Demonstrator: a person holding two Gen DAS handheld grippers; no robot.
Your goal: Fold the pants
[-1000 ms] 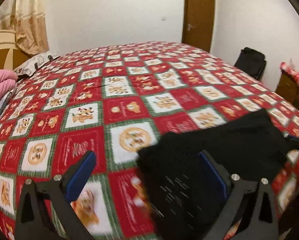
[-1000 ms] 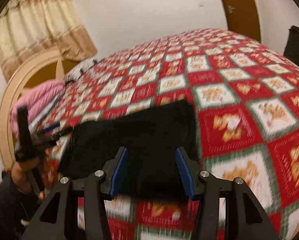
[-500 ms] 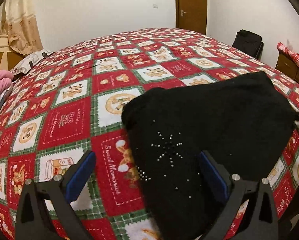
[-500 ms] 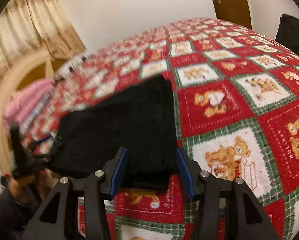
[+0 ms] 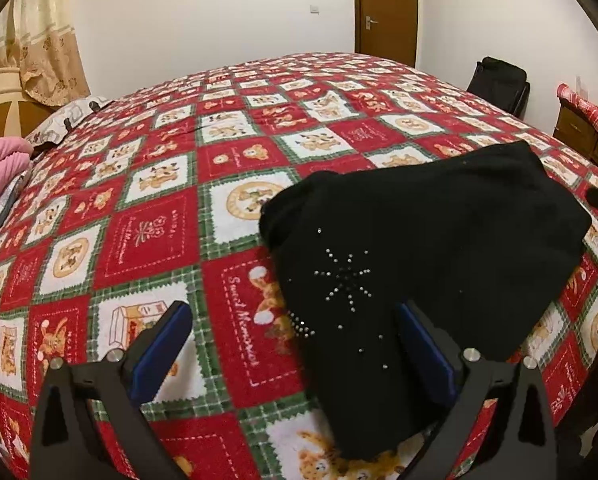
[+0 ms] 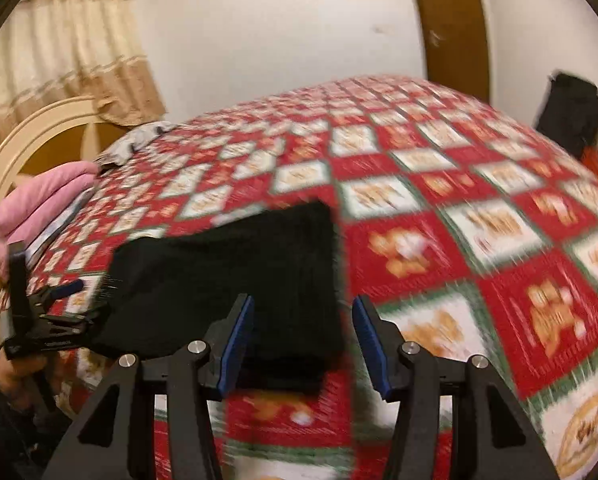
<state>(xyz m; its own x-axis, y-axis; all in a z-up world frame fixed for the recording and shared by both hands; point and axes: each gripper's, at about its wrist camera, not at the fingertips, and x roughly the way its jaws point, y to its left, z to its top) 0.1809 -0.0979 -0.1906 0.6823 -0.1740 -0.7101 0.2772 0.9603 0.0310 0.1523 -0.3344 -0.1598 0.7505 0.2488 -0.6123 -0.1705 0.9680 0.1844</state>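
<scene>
Black pants [image 5: 419, 248] lie folded compact on bedspread [image 5: 151, 232]; fold apparently finished, right view blurred. Left gripper [image 5: 295, 344] wide, empty; right gripper [image 6: 303, 340] wide, empty.

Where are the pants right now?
The black pants lie folded on the red patterned bedspread near its front edge, between the two open grippers: right of centre in the left wrist view, centre-left in the right.
</scene>
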